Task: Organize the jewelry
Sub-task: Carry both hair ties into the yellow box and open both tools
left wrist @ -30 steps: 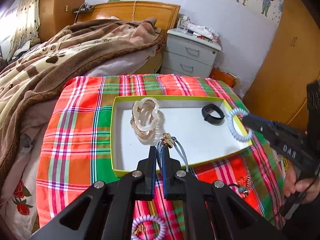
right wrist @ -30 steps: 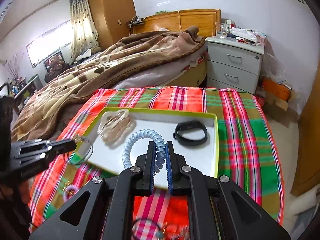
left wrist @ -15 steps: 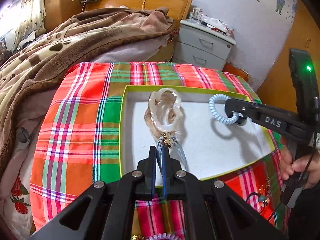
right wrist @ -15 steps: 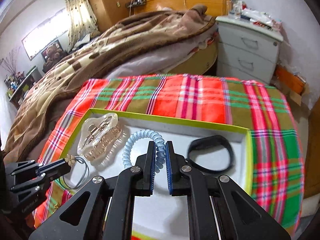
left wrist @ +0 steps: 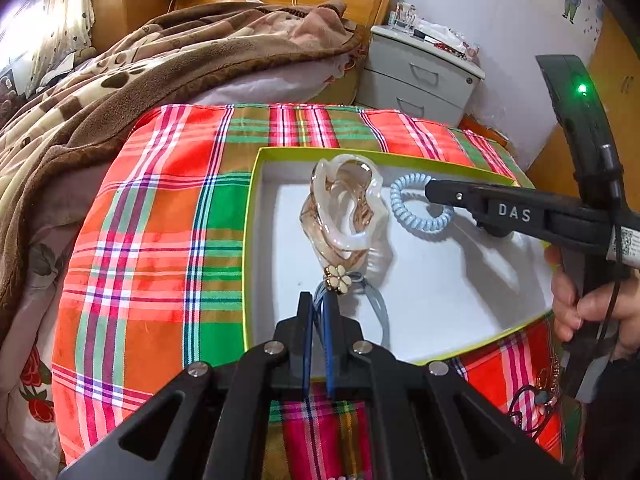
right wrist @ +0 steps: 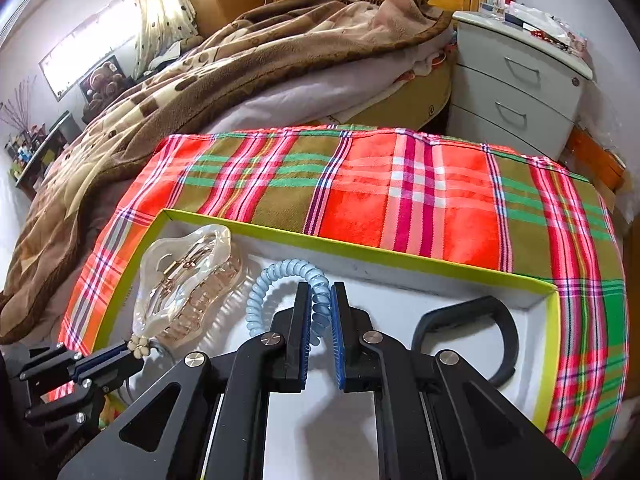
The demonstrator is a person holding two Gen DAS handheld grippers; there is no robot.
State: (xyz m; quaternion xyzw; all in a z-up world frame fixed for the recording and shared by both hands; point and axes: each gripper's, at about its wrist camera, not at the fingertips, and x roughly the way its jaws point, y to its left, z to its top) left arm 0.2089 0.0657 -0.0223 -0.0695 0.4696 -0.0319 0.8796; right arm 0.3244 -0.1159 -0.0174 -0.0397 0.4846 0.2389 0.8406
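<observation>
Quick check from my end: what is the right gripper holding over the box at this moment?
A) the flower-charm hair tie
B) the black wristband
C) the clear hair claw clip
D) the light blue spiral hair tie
D: the right gripper has its jaws closed on the light blue spiral hair tie; the black wristband and clear hair claw clip lie in the box, and the left gripper holds the flower-charm hair tie.

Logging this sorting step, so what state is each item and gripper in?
Left gripper: shut on flower hair tie.
Right gripper: shut on blue coil tie.
Claw clip: lying in tray.
Black band: lying in tray.
</observation>
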